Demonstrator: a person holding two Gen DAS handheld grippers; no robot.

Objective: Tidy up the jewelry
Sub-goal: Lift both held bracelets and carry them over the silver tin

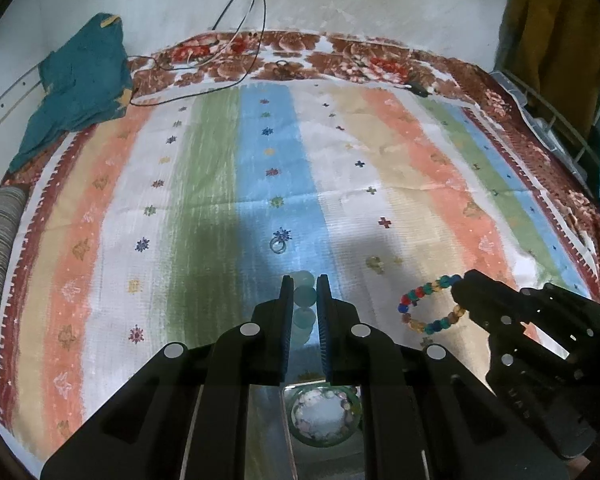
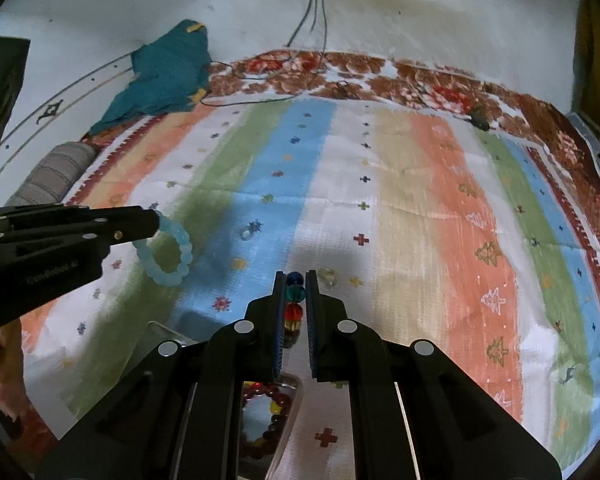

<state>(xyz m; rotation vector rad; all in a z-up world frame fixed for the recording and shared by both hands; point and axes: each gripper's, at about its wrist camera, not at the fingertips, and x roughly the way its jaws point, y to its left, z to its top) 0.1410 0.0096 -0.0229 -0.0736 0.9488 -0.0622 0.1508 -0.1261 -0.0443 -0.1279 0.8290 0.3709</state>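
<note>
While a striped bedspread point(image 1: 340, 184) with small cross and flower motifs fills most of both views, a teal cloth point(image 1: 80, 84) is seen bunched at the upper left of the frame against a pale wall, with dark cables point(image 1: 256, 20) trailing down from the top centre. A striped bolster point(image 2: 56, 176) is seen at the left edge below the cloth. At the bottom centre of the left wrist view, the left gripper point(image 1: 305, 284) is closed on a pale blue beaded bracelet point(image 2: 168, 252), which is shown in the right wrist view hanging as a loop at centre left, clear of the bedspread. The right gripper point(image 2: 296, 280) is clamped on a multicoloured beaded bracelet point(image 1: 428, 304), seen dangling at the lower right of the left wrist view. Between each gripper's arms at the bottom edge, a mirror-like surface point(image 2: 288, 396) is visible, in which beads are reflected. A small ring point(image 1: 278, 245) is seen lying on the blue stripe just above the left gripper.
</note>
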